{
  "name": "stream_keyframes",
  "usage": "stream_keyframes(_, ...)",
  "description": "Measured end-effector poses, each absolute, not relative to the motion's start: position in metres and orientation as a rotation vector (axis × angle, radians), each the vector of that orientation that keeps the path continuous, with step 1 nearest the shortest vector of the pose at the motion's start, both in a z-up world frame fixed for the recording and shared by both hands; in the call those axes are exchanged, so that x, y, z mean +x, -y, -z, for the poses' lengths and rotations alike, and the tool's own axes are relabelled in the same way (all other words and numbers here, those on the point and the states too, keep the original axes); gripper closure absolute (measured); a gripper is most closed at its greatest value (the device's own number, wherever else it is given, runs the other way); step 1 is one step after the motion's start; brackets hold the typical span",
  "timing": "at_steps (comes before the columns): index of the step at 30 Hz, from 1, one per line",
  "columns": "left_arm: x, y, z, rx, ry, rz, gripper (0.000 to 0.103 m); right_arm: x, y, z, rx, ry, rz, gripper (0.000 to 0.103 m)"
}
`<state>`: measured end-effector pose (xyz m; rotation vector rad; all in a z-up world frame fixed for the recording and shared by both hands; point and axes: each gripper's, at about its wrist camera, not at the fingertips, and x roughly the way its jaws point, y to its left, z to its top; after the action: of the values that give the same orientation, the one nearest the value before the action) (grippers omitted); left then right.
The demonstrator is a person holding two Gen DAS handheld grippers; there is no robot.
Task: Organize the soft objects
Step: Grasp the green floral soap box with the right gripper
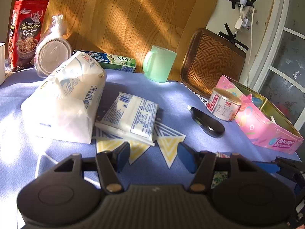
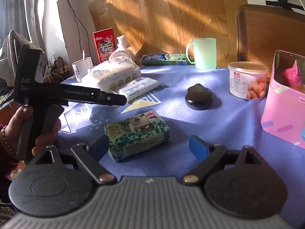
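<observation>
claws [image 2: 148, 149]: black, blue pads [image 2: 198, 149] | brass screws | wrist: maybe beaded bracelet [image 2: 6, 139]

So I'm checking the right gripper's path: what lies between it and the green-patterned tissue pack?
Nothing: in the right wrist view the right gripper stands open, and the green-patterned tissue pack already lies between its fingers.

Matt blue cloth [image 1: 171, 95] covers the table, kinda soft-looking weave. Tissue packs [image 1: 131, 116] are in crinkly glossy plastic film, same for the big white bag [image 1: 66, 99]. Green mug [image 1: 159, 65] looks like frosted plastic. The can [image 2: 247, 80] has a paper label and metal top. Pink tin [image 1: 266, 129] is shiny gold inside. Wall behind is smooth wood [image 1: 124, 15].
</observation>
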<state>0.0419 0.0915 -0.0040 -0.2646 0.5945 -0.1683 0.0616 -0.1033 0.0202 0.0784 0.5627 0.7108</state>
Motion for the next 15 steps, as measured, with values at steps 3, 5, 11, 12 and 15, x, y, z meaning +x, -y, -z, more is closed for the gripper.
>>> stream_keyframes(3,0.0420,-0.0920,0.0040,-0.267,-0.595,0.173,0.046,0.0617,0.1034,-0.0196,0.082,-0.564,-0.713,0.011)
stream_keyframes(5,0.0424,-0.0928,0.0039,-0.271,-0.596,0.181,0.044,0.0623,0.1040,-0.0191,0.085,-0.566,-0.716,0.011)
stream_keyframes(11,0.0432,-0.0941,0.0038,-0.275,-0.597,0.187,0.044,0.0632,0.1031,-0.0187,0.087,-0.573,-0.719,0.011)
stream_keyframes(12,0.0432,-0.0941,0.0040,-0.276,-0.597,0.187,0.044,0.0635,0.1035,-0.0186,0.086,-0.574,-0.721,0.011)
stream_keyframes(15,0.0433,-0.0946,0.0039,-0.278,-0.597,0.190,0.044,0.0634,0.1029,-0.0184,0.086,-0.576,-0.720,0.011)
